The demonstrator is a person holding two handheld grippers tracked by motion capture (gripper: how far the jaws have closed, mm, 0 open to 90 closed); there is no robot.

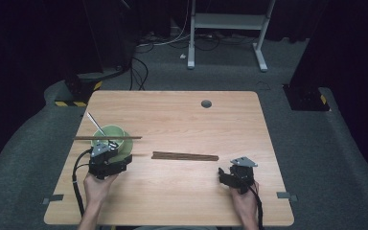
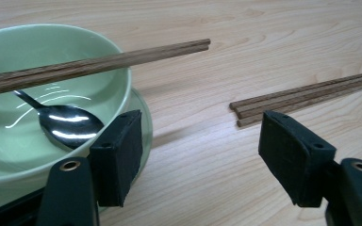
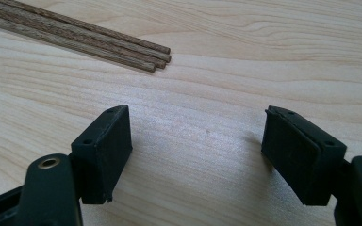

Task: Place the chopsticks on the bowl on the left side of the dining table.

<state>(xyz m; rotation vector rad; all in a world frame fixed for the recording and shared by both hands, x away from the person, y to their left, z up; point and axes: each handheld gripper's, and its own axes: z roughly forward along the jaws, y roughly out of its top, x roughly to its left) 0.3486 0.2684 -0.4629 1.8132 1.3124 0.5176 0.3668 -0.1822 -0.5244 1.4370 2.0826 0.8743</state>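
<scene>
High view first: no brand, label or readable writing shows on anything on the wooden table (image 1: 187, 120). A green bowl (image 1: 111, 135) sits near the table's left edge with a spoon (image 1: 97, 126) in it, the handle slanting up and away to the left. A pair of chopsticks (image 1: 108, 138) lies across the bowl's rim, long axis running left to right, its right end reaching past the rim. A bundle of chopsticks (image 1: 185, 156) lies flat at mid-table, also running left to right, well apart from the bowl. The left gripper (image 1: 109, 160) is just beside the bowl's near side and covers part of it; the right gripper (image 1: 225, 176) rests near the bundle's right end, apart from it. From this height neither gripper's jaw gap is clear. Left gripper view: the left gripper (image 2: 202, 155) has its jaws spread wide with bare table between them; the left jaw stands in front of the bowl (image 2: 122, 70), whose left side is cut off. The spoon (image 2: 68, 125) has its handle running out of frame, and the pair on the rim (image 2: 103, 63) is cut off at the left. Right gripper view: the right gripper (image 3: 198, 150) is spread too, nothing between its jaws; the bundle's end (image 3: 122, 49) lies ahead, the rest cut off at the upper left.
</scene>
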